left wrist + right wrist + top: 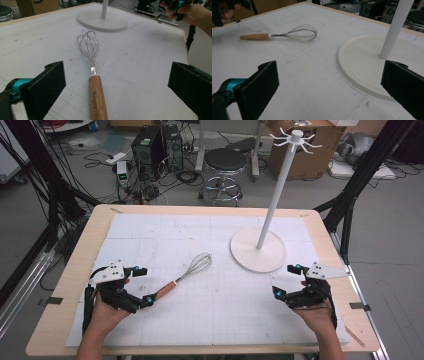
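A wire whisk (184,272) with a wooden handle lies flat on the white mat, its wire end pointing toward the stand. My left gripper (145,285) sits at the handle's tip and is open. In the left gripper view the handle (98,96) lies between the wide jaws with neither pad touching it, and the wires (88,45) lie ahead. My right gripper (284,280) is open and holds nothing, hovering just in front of the round base of the white hook stand (257,252). The right gripper view shows the whisk (287,35) farther off and the stand's pole (395,27).
The stand's tall pole (280,180) carries several hooks at the top. The gridded mat (220,300) covers most of the wooden table (65,285). Behind the table are a stool (225,162), a computer tower (147,145), cables and cardboard boxes. Black frame legs flank both sides.
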